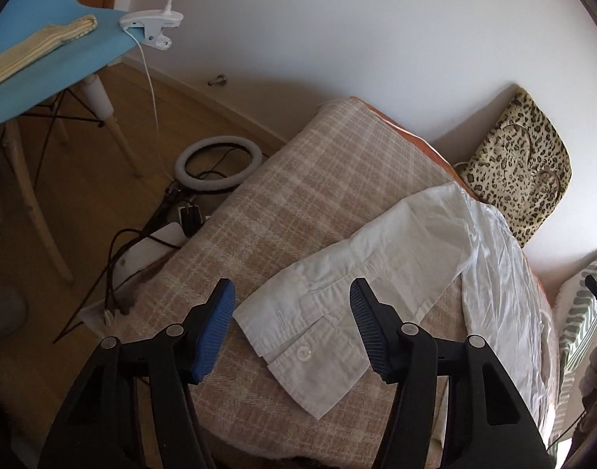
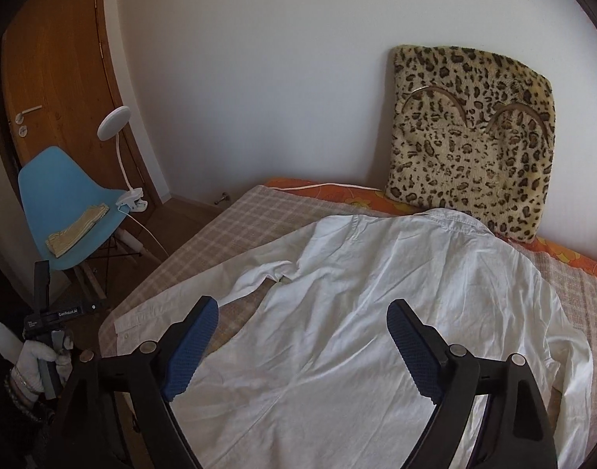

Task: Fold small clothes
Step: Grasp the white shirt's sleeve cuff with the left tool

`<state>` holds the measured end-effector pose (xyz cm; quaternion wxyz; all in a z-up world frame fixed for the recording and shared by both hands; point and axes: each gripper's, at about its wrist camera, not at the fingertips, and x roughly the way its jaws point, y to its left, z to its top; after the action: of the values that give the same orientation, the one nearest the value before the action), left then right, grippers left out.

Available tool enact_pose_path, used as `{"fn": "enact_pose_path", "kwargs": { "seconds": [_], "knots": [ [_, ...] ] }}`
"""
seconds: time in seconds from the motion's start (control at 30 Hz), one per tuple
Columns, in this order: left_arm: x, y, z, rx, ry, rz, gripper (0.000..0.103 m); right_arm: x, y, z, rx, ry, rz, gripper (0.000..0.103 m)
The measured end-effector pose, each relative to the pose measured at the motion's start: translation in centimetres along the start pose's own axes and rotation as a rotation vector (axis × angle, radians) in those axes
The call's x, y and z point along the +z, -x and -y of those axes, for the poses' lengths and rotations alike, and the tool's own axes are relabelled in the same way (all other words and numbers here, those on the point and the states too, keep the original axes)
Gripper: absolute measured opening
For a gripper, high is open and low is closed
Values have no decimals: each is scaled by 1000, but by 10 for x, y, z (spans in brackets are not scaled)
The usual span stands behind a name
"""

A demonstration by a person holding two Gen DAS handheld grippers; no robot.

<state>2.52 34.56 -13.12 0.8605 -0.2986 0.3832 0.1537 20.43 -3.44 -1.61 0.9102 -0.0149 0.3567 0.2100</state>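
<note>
Both grippers tilt downward with jaws apart and empty: the left gripper [image 1: 292,322] over the cuff, the right gripper [image 2: 303,346] over the white shirt [image 2: 396,293], which is spread wrinkled across the bed [image 2: 236,215], collar toward the wall-side edge.

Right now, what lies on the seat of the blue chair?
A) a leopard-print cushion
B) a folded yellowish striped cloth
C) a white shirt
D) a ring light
B: the folded yellowish striped cloth rests on the blue chair, while the white shirt lies spread on the bed.
</note>
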Motion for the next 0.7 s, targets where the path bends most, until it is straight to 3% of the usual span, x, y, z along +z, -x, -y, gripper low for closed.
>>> {"fn": "enact_pose_path", "kwargs": {
  "seconds": [0.2, 0.4, 0.47, 0.57, 0.63, 0.7],
  "knots": [
    [-7, -24, -2, 10, -30, -66, 59, 22, -50, -28, 65, -21, -108, 85],
    [-13, -36, 6, 65, -101, -60, 59, 51, -106, -34, 71, -76, -201, 85],
    [-13, -42, 9, 85, -124, -61, 55, 60, -128, -32, 68, -101, -233, 84],
    [-12, -46, 12, 101, -153, -47, 42, 66, -159, -31, 63, -123, -275, 81],
    [-10, -47, 9, 78, -150, -49, 19, 65, -179, -30, 64, -138, -303, 81],
    [-10, -45, 6, 21, -124, -51, 6, 60, -197, -28, 59, -149, -331, 78]
  ]
}}
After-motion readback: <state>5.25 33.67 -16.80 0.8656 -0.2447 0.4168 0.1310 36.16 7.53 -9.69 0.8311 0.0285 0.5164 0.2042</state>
